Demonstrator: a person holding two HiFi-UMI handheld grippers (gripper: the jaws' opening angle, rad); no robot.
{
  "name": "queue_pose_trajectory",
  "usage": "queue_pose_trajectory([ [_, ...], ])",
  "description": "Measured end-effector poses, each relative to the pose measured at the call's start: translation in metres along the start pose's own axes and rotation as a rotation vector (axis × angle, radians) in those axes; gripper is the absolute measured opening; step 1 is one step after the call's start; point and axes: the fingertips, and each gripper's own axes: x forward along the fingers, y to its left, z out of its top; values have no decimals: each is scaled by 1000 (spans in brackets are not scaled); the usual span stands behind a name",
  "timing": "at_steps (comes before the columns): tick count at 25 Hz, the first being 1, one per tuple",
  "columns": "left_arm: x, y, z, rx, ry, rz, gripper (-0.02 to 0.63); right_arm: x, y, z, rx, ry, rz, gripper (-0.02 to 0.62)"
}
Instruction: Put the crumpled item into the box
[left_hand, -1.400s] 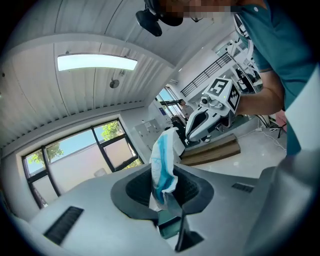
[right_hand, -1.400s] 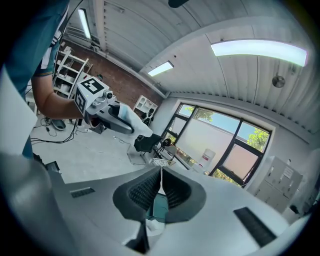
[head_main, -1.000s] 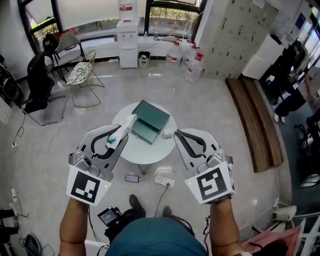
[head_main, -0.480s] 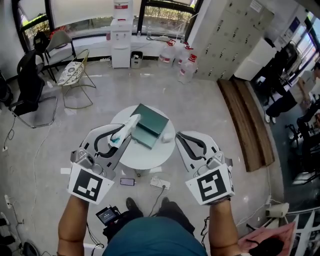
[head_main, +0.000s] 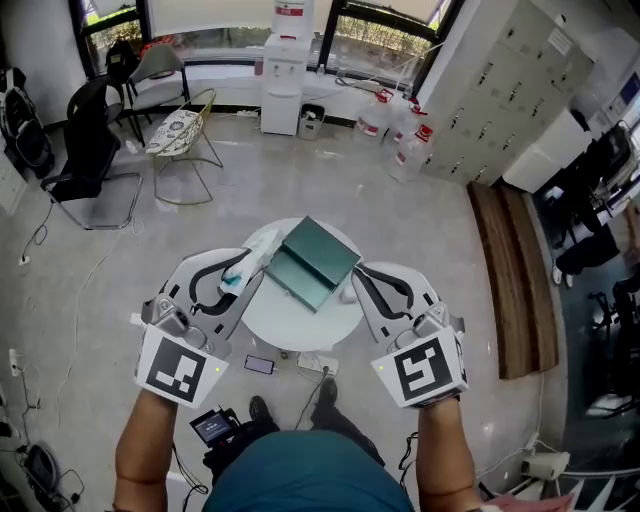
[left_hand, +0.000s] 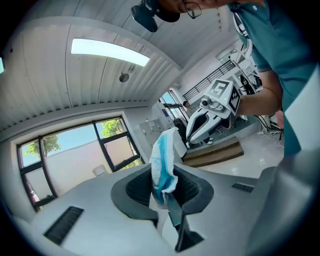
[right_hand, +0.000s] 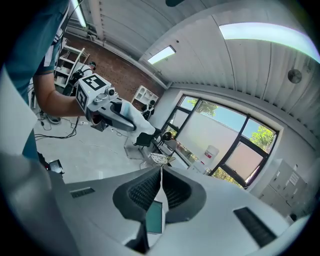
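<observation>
An open green box (head_main: 315, 262) lies on a small round white table (head_main: 278, 322). My left gripper (head_main: 243, 275) hovers at the table's left side, just left of the box. It is shut on a crumpled white-and-blue item (head_main: 240, 270), which stands up between the pads (left_hand: 162, 167). My right gripper (head_main: 350, 284) hangs at the box's right edge, shut with nothing in it (right_hand: 160, 187). A small white object (head_main: 347, 293) lies on the table by its tip.
On the floor below the table lie a phone (head_main: 259, 366) and a power strip (head_main: 314, 364) with cables. Chairs (head_main: 95, 165) stand at the back left, a water dispenser (head_main: 284, 70) and water jugs (head_main: 405, 135) at the back, lockers (head_main: 500, 90) and a wooden bench (head_main: 510, 280) to the right.
The head view has swung, so the room has shifted in the picture. Both grippers keep their places beside the box. The left one still holds the crumpled item.
</observation>
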Motion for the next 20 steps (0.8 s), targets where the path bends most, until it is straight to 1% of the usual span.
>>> queue_pose_trajectory([
  [4,22,5,-3,-8,47,45,95,16,-25,-9,-13,-47,47,40],
  [9,49,4,-19,-34,107,68,95,39,-47,-32,-4,-73,95,40],
  [20,131,-20,-93,-115,212,42,95,91,-73,-119,38,-49,162,40],
])
